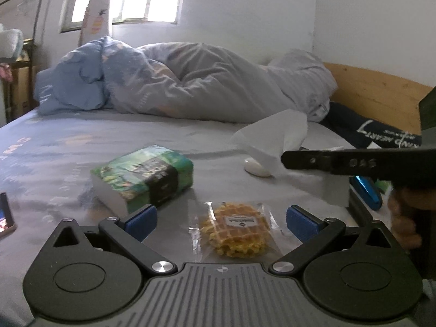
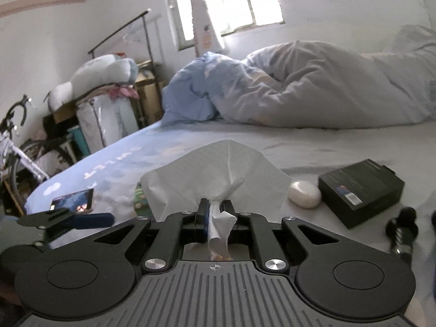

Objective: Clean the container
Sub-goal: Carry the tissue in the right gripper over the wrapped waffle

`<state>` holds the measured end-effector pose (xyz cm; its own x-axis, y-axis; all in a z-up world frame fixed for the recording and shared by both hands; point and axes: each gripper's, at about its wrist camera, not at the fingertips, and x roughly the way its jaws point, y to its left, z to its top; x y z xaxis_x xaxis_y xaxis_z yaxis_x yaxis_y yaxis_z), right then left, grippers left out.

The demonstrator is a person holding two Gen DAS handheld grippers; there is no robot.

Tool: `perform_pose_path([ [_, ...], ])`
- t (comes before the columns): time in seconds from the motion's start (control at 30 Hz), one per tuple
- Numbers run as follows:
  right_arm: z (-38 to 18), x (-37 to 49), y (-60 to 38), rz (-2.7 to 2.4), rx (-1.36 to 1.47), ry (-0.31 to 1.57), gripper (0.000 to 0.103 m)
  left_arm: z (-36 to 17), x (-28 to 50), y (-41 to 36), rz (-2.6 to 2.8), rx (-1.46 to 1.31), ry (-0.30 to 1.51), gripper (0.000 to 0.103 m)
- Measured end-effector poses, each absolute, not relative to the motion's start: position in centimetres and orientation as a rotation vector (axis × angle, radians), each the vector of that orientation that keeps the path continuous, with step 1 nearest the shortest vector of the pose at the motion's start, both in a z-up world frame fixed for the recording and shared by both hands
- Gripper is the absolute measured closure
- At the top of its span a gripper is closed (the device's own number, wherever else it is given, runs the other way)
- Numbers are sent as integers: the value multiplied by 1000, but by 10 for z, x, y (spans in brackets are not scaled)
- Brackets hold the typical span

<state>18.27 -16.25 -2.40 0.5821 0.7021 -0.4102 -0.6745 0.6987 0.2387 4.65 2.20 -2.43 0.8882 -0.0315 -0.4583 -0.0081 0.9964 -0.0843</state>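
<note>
A small white oval container lies on the bed sheet. My right gripper is shut on a white tissue, which fans out above the fingers. In the left wrist view the right gripper comes in from the right, holding the tissue just above and beside the container. My left gripper is open and low over the bed. A wrapped waffle lies between its blue pads, untouched.
A green-covered book lies left of the waffle. A phone sits near the bed's left edge. A black box and a black object lie right of the container. A rumpled duvet fills the far side, with a wooden headboard at the right.
</note>
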Motion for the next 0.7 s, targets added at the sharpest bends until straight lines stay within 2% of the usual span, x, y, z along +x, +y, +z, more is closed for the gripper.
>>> perform_pose_path([
  [0.43,-52,194,-162,775,94,556,91,-52,78,-8,-98,86,511,0],
  [0.7,-61,199,-143,814,71,594,90,-79,97,-5,-101,87,606,0],
])
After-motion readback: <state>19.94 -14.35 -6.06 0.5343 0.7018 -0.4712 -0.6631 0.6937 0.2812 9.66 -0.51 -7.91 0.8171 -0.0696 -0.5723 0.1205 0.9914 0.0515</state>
